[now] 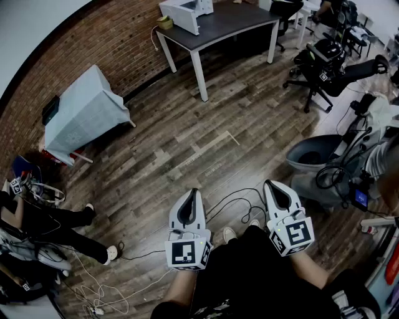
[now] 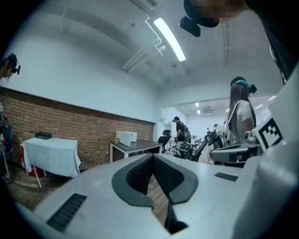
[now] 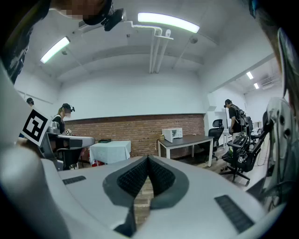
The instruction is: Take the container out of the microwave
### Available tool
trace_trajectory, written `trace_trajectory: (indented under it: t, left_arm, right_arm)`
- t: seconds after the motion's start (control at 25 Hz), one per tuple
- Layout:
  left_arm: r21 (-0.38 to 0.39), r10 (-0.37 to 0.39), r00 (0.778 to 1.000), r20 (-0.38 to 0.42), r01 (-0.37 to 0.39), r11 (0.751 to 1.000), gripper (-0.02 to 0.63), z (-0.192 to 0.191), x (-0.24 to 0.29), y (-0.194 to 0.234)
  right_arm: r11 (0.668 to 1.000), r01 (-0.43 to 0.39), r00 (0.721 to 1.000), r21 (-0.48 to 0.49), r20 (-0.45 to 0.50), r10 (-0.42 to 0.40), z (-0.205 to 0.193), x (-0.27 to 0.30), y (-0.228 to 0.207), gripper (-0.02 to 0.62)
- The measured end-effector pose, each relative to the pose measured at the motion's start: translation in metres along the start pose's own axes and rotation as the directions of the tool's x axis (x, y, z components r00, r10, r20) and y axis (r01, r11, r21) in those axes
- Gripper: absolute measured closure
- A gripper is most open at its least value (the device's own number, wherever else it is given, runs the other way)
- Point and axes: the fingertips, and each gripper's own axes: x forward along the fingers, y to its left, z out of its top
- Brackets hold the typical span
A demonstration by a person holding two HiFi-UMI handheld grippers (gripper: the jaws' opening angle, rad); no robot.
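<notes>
Our left gripper is clenched, its ribbed pads meeting at the tips with nothing between them; only a sliver of floor shows through the gap lower down. Our right gripper is clenched the same way and also empty. We hold the two side by side and a little apart, both pointing roughly level and away from us, each carrying its marker cube at the rear. Below them are our own dark trousers and a shoe, with black cables looping over the wooden floor just ahead of the jaws. Well apart from both grippers, across that open floor, a dark-topped table with white legs stands by the brick wall, and the white microwave sits at the table's left end. We cannot see the container in any view, so we cannot tell whether it lies inside the microwave. Left of the table a small stand draped in white cloth is against the wall, black office chairs crowd the right, and a person's legs stretch out at the far left.
</notes>
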Motion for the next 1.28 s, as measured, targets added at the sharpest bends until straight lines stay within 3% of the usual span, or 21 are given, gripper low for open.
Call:
trace_trajectory:
  t: [0.28, 0.52, 0.72, 0.88, 1.0, 1.28]
  left_arm:
    - [0.011, -0.015, 1.000, 0.014, 0.015, 1.000, 0.598, 0.002, 0.006, -0.004]
    - [-0.001, -0.039, 0.999, -0.002, 0.039, 0.999, 0.598, -0.005, 0.019, -0.012]
    - [-0.021, -0.061, 0.998, -0.035, 0.060, 0.998, 0.598, -0.007, 0.044, -0.035]
    - [0.079, -0.075, 0.996, -0.044, 0.078, 0.994, 0.598, 0.007, 0.063, -0.049]
    - [0.088, -0.081, 0.995, -0.057, 0.086, 0.992, 0.598, 0.010, 0.081, -0.065]
    - [0.082, -0.027, 0.996, -0.083, 0.033, 0.996, 0.598, -0.001, 0.096, -0.068]
  right_arm:
    - [1.000, 0.002, 1.000, 0.004, -0.003, -0.002, -0.001, 0.003, -0.002, 0.532]
    - [0.998, -0.003, 0.998, 0.067, 0.061, -0.001, 0.001, -0.001, -0.013, 0.532]
    - [0.995, 0.003, 1.000, 0.100, 0.027, -0.006, -0.010, 0.000, -0.046, 0.531]
    - [0.994, -0.010, 1.000, 0.107, 0.010, 0.009, -0.008, 0.014, -0.065, 0.531]
    - [0.995, -0.003, 1.000, 0.097, -0.013, 0.004, -0.007, 0.016, -0.090, 0.531]
    - [0.995, 0.025, 0.999, 0.094, -0.045, -0.021, -0.027, 0.017, -0.136, 0.531]
